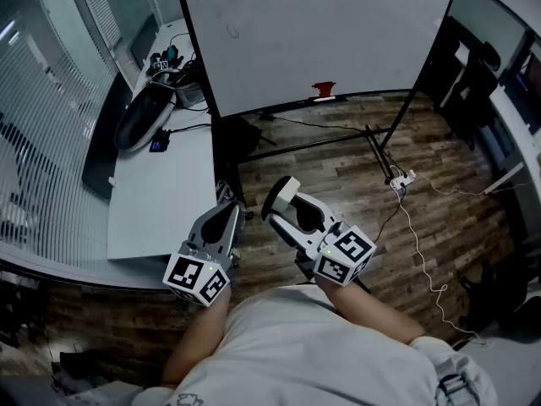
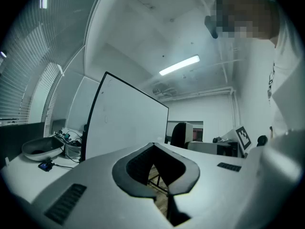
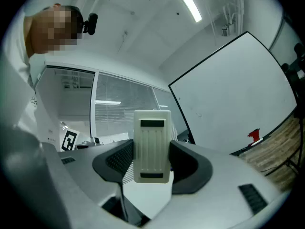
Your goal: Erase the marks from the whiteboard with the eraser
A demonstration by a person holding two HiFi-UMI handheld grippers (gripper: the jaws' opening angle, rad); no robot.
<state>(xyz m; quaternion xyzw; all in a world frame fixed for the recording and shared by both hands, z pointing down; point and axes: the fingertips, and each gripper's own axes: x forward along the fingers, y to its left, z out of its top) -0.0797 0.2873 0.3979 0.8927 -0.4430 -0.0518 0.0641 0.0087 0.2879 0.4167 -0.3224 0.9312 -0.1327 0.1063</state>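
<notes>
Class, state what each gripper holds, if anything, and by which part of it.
The right gripper clamps the white eraser by its two long sides. The left gripper holds nothing; its jaws are together.

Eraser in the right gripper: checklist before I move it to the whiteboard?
1. Eraser gripped: ok. It stands upright between the right gripper's jaws.
2. Left gripper free: ok. Jaws together, nothing between them.
3. Something to erase: ok. A faint mark sits near the top left of the whiteboard.
4. Eraser on the board: not ok. It is held low near the person's body, well apart from the board.
5. Wiping face towards the board: cannot tell.
6. Path underfoot: not ok. A white cable trails across the floor to the right.
</notes>
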